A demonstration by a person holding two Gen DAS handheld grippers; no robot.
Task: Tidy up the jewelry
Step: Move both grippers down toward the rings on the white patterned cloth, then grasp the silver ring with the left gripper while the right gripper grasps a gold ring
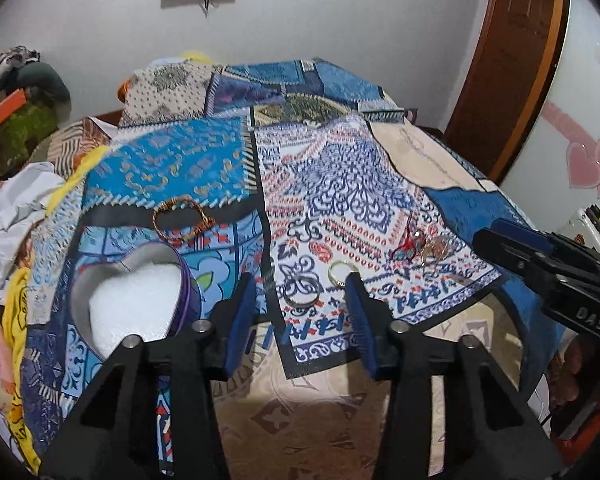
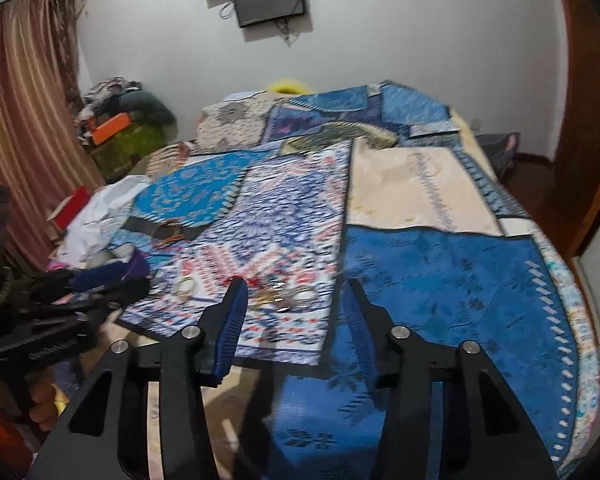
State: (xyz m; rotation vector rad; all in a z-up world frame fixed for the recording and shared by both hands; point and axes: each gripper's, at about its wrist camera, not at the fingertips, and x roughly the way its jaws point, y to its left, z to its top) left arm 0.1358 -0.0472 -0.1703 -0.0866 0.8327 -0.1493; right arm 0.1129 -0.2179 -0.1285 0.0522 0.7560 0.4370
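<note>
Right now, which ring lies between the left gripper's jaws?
The silver ring, lying flat between the open jaws. The gold ring sits beside the right-hand jaw's tip; the woven bracelet lies farther off.

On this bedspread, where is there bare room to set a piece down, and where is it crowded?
Free: the cream patch and the plain blue patch to the right of the patterned cloth. Crowded: its near edge, with two rings and an earring pile; the heart box and bracelet fill the left.
</note>
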